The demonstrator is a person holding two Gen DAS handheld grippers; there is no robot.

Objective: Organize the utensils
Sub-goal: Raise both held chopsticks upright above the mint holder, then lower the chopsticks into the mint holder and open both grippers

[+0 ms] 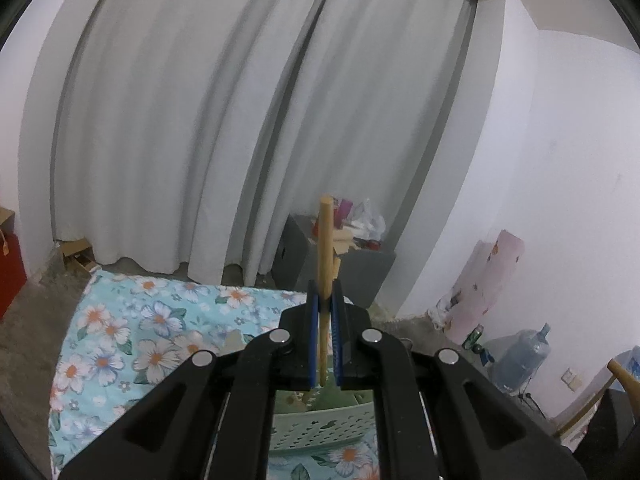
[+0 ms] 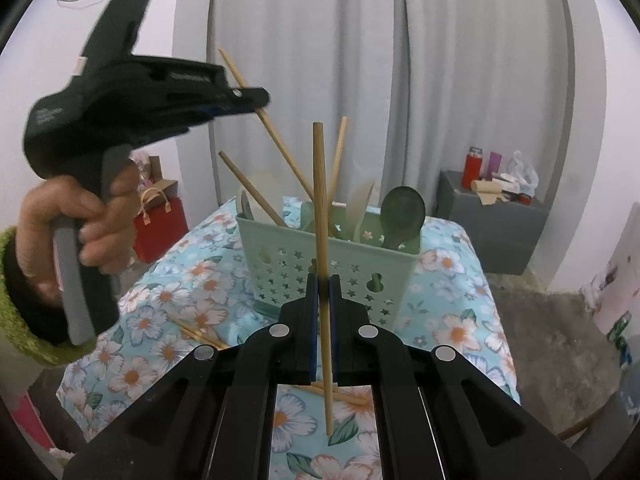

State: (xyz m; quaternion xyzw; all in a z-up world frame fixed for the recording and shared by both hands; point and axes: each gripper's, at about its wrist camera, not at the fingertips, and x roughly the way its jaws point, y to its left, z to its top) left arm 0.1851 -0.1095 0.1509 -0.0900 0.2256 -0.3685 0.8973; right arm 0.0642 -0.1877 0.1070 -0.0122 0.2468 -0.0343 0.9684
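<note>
Currently your left claw is clamped on one chopstick, held raised to the left of the green basket. Your right claw is closed on a second chopstick, upright, in front of the basket. The basket stands on the floral worktop, holding a spoon and more chopsticks. Loose chopsticks lie on the cloth.

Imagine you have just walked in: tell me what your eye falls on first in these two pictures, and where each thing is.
First, the left gripper, held high at the left, clamps a slanted chopstick above the green basket. Dead centre, the right gripper pinches an upright chopstick before that basket, which stands on the flowered cloth holding a dark green spoon.
</note>
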